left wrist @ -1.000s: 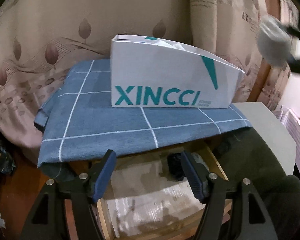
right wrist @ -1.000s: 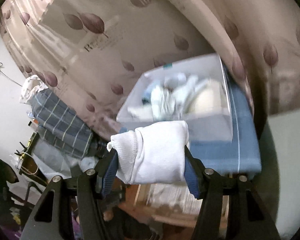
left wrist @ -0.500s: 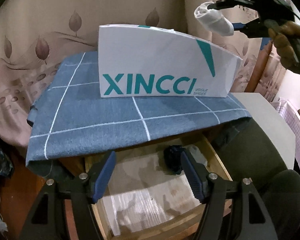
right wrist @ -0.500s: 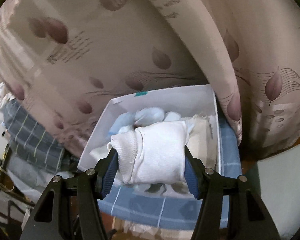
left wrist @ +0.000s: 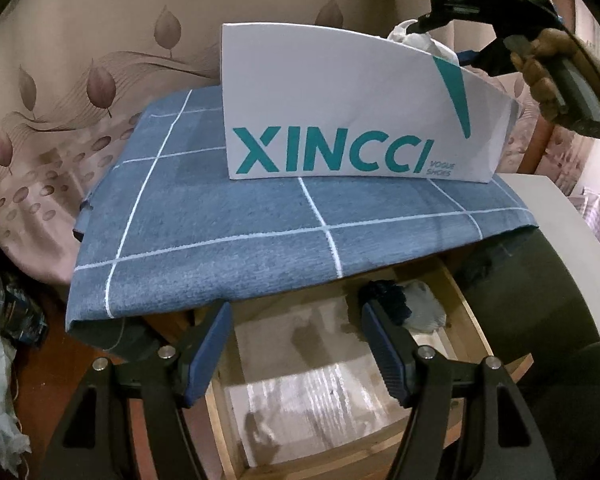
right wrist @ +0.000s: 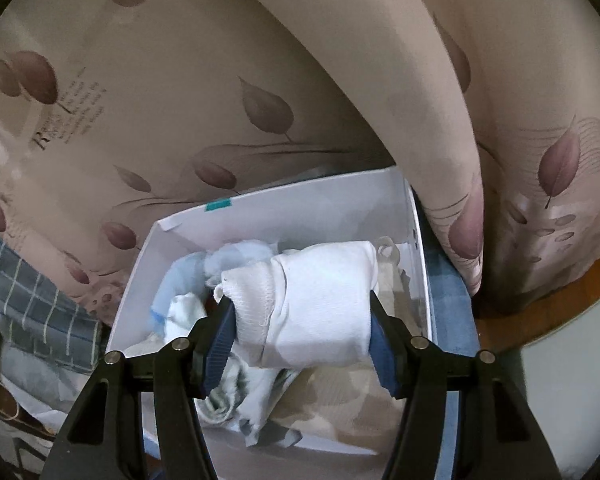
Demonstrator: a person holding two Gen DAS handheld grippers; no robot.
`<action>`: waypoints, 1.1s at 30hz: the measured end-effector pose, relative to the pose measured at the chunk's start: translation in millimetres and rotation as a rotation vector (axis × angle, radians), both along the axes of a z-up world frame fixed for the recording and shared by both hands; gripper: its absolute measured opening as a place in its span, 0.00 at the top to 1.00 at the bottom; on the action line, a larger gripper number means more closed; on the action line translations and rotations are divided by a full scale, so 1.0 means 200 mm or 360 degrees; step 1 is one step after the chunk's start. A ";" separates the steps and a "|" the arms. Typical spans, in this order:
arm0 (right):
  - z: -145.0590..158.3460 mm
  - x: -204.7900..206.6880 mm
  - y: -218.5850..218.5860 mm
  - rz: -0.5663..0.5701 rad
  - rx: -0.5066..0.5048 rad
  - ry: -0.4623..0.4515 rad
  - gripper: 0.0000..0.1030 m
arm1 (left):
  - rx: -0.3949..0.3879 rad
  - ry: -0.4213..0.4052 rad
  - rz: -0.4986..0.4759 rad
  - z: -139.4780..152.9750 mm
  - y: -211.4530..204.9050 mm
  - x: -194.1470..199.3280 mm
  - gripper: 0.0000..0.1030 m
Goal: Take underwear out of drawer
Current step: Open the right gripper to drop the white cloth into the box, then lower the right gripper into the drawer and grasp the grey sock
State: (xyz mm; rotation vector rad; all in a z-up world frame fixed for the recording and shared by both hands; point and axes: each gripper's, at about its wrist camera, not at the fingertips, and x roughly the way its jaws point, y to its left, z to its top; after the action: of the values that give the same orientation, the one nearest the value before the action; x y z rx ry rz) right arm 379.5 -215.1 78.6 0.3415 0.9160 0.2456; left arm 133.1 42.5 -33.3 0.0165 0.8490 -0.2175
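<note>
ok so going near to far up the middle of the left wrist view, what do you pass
open blue-padded left tool → pale paper-lined wooden drawer with a dark rolled garment at its back → blue white-grid cloth → white XINCCI shoe box → beige leaf-print curtain

White shoebox (left wrist: 340, 100) (teal lettering) on blue checked cloth (left wrist: 228, 240); leaf-print curtain (right wrist: 180, 100) behind.

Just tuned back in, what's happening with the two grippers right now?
The right gripper holds a rolled white underwear over the white shoe box, which sits on the blue checked cloth and already contains other garments. The left gripper hangs open and empty above the open drawer, where a dark item lies at the back.
</note>
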 end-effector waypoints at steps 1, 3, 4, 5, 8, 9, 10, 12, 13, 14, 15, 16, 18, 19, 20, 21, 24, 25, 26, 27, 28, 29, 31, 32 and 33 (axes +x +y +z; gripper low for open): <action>-0.01 0.00 -0.01 -0.0002 0.0014 0.0002 0.42 | 0.0002 0.0001 0.0000 0.00 0.00 0.00 0.33; -0.03 0.02 -0.02 -0.0021 0.0053 0.0004 0.37 | 0.0008 0.0007 -0.0002 0.00 0.00 0.00 0.33; -0.03 0.03 -0.03 -0.0036 0.0065 0.0003 0.35 | 0.0009 0.0009 -0.0002 0.00 0.00 0.01 0.33; -0.03 0.03 -0.04 -0.0048 0.0081 -0.0002 0.34 | 0.0013 0.0010 -0.0002 -0.01 0.00 0.01 0.33; 0.00 0.02 -0.07 -0.0063 0.0108 -0.0057 0.32 | 0.0023 0.0011 -0.0005 -0.01 0.00 0.01 0.33; 0.02 0.00 -0.08 -0.0066 0.0112 -0.0089 0.31 | 0.0028 0.0013 -0.0006 -0.01 0.00 0.01 0.33; 0.05 -0.03 -0.09 -0.0062 0.0121 -0.0129 0.30 | 0.0030 0.0015 -0.0004 -0.01 -0.01 0.01 0.33; 0.11 -0.10 -0.12 -0.0024 0.0164 -0.0248 0.30 | 0.0031 0.0020 -0.0004 -0.01 -0.01 0.01 0.33; 0.14 -0.16 -0.12 0.0009 0.0181 -0.0310 0.30 | 0.0032 0.0020 -0.0004 -0.01 -0.01 0.01 0.33; 0.17 -0.23 -0.12 0.0053 0.0185 -0.0370 0.30 | 0.0035 0.0017 -0.0004 -0.01 -0.01 0.01 0.33; 0.20 -0.30 -0.10 0.0113 0.0179 -0.0421 0.30 | 0.0040 0.0016 -0.0004 -0.01 -0.01 0.01 0.33; 0.22 -0.36 -0.10 0.0159 0.0172 -0.0452 0.30 | 0.0048 0.0019 -0.0001 -0.02 -0.01 0.01 0.33; 0.24 -0.52 -0.06 0.0276 0.0132 -0.0508 0.30 | 0.0057 0.0027 0.0003 -0.02 -0.01 0.01 0.33; 0.24 -0.60 -0.05 0.0328 0.0106 -0.0518 0.30 | 0.0066 0.0030 0.0009 -0.03 -0.01 0.02 0.33; 0.23 -0.68 -0.04 0.0399 0.0088 -0.0512 0.30 | 0.0073 0.0032 0.0016 -0.03 0.00 0.02 0.33; 0.20 -0.76 -0.03 0.0470 0.0087 -0.0497 0.30 | 0.0078 0.0033 0.0030 -0.03 0.01 0.02 0.33; 0.07 -0.98 0.05 0.0693 -0.0041 -0.0402 0.30 | 0.0050 0.0045 0.0074 -0.03 0.06 0.02 0.33; 0.00 -1.04 0.09 0.0764 -0.0135 -0.0358 0.32 | 0.0028 0.0058 0.0095 -0.03 0.08 0.02 0.33; -0.11 -1.09 0.14 0.0840 -0.0283 -0.0284 0.38 | 0.0011 0.0067 0.0107 -0.03 0.09 0.02 0.33; -0.18 -1.11 0.16 0.0878 -0.0358 -0.0226 0.45 | -0.0015 0.0077 0.0120 -0.03 0.11 0.02 0.33; -0.28 -1.13 0.19 0.0920 -0.0435 -0.0150 0.61 | -0.0024 0.0079 0.0129 -0.03 0.11 0.02 0.33; -0.40 -1.14 0.23 0.0964 -0.0553 -0.0081 0.71 | -0.0023 0.0078 0.0136 -0.02 0.12 0.02 0.33; -0.55 -1.16 0.29 0.1016 -0.0777 -0.0044 0.75 | 0.0003 0.0066 0.0138 -0.02 0.12 0.01 0.33; -0.66 -1.16 0.34 0.1068 -0.0919 -0.0010 0.77 | 0.0021 0.0059 0.0132 -0.02 0.11 0.00 0.33; -0.72 -1.16 0.36 0.1102 -0.0996 0.0000 0.78 | 0.0040 0.0054 0.0126 -0.02 0.10 -0.01 0.33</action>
State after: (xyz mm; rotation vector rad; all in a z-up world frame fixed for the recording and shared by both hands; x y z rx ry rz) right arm 148.2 -142.1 -65.4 -0.5689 1.0370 0.5698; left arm 132.0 63.2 -36.5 0.0029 0.8843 -0.1334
